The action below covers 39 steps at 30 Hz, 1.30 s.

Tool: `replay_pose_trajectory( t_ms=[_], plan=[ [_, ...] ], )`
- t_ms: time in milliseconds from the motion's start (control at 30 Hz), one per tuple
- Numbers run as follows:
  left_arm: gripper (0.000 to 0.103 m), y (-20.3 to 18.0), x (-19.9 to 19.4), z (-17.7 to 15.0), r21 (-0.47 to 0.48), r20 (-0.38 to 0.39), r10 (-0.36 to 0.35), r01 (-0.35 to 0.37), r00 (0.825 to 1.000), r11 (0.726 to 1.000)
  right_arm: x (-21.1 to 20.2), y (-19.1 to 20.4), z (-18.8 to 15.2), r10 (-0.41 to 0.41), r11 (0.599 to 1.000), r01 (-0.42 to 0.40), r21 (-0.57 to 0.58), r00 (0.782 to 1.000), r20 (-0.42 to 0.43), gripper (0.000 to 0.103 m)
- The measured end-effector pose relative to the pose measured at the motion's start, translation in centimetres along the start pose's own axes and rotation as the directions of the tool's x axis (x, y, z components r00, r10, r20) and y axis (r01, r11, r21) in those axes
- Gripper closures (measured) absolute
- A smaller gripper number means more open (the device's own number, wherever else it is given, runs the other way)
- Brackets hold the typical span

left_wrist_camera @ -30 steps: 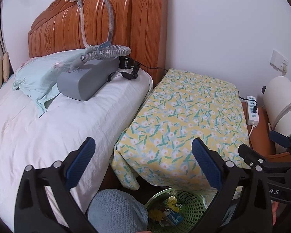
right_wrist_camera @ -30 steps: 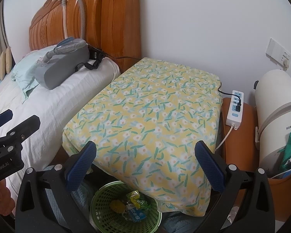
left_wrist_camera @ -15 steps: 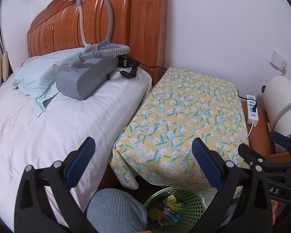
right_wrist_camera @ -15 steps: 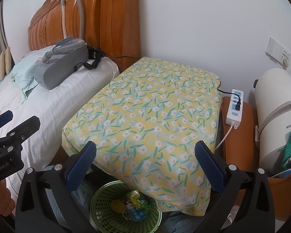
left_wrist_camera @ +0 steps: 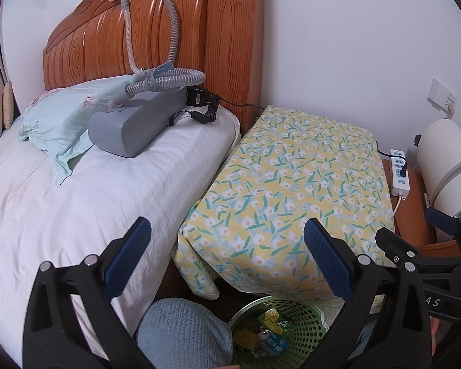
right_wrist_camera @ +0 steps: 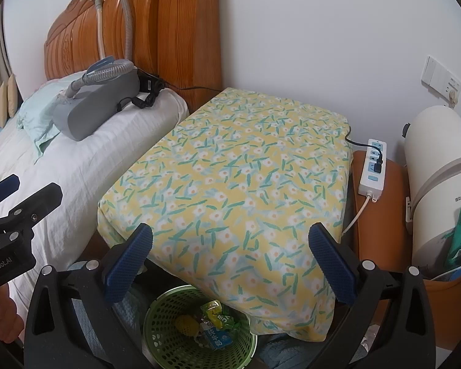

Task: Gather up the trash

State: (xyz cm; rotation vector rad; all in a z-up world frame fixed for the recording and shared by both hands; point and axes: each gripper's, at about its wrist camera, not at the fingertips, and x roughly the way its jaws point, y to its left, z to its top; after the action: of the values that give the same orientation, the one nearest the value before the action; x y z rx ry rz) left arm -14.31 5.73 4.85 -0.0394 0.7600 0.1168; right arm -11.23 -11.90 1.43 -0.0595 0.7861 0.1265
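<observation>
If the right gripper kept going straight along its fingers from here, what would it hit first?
Most likely the flowered yellow cloth covering the bedside surface: it fills the gap between the open right gripper fingers. The green basket sits lower, under that line. Depth is hard to judge through the fisheye.

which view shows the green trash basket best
The right wrist view: the round green plastic mesh basket shows nearly its whole rim, with wrappers inside, between the open right gripper's fingers. In the left wrist view the basket is partly cut off by the left gripper's finger and a blue knitted knee.
</observation>
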Motion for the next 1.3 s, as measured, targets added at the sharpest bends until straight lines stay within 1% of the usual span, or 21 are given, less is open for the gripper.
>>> replay_pose_trajectory(
  t_ms=[567,967,1300],
  plan=[
    [0.008,0.02,0.27,-0.29,-0.003,-0.008,-0.003,0.003,1.000,1.000,0.25,0.06,-0.16,-0.001,1.000,0.001,0.004,1.000,-0.005,0.002],
    [0.008,0.10,0.25,-0.58,-0.012,0.006,0.010,-0.010,1.000,1.000,0.44,0.06,-0.30,-0.002,1.000,0.002,0.003,1.000,-0.010,0.002],
    [0.008,0.04,0.47,-0.36,-0.024,-0.023,-0.001,0.000,1.000,1.000,0.50,0.11,-0.30,-0.002,1.000,0.002,0.003,1.000,-0.011,0.002]
  ],
)
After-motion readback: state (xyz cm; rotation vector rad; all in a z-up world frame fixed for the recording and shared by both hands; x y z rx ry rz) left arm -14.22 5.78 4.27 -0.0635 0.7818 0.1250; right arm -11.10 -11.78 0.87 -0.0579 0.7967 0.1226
